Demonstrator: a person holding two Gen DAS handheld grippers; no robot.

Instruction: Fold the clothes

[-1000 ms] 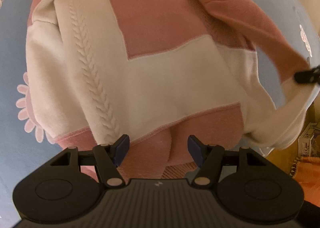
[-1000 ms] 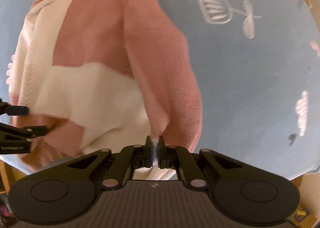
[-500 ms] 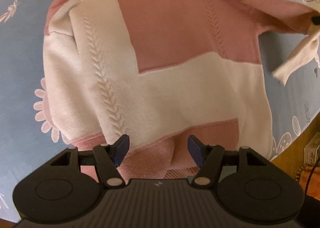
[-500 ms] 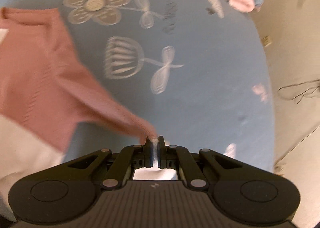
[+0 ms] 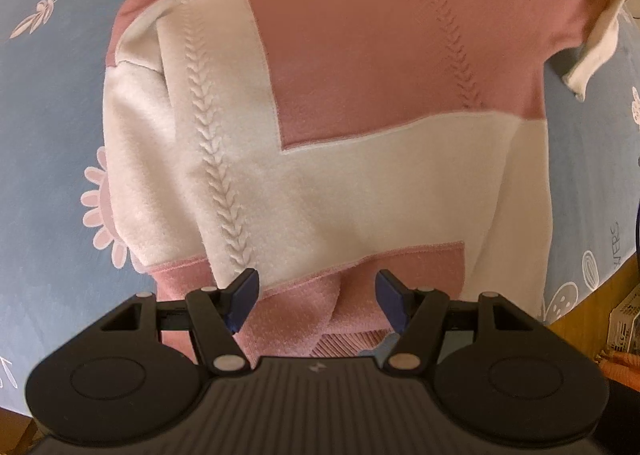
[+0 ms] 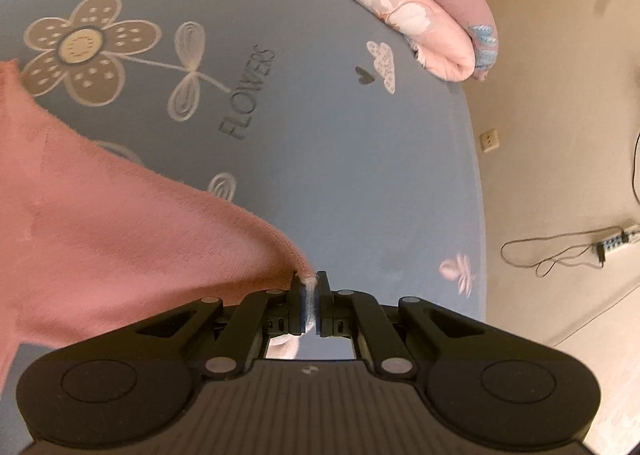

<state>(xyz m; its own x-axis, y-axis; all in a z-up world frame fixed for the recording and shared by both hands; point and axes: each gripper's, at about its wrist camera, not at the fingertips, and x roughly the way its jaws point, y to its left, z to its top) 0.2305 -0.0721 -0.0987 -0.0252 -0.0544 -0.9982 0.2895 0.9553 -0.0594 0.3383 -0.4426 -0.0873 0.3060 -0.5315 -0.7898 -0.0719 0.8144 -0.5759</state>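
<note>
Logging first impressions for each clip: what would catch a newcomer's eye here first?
The pink-and-white cable-knit sweater spread flat on the blue flower-printed bedsheet fills the left wrist view. Its pink sleeve stretches sideways, pinched at the white cuff by the shut right gripper. The left gripper hangs open over the sweater's pink hem, holding nothing.

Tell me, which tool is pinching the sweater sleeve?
The right tool. It is shut on the pink sleeve of the sweater, pulling it out sideways. The left tool hangs open above the hem, holding nothing.
</note>
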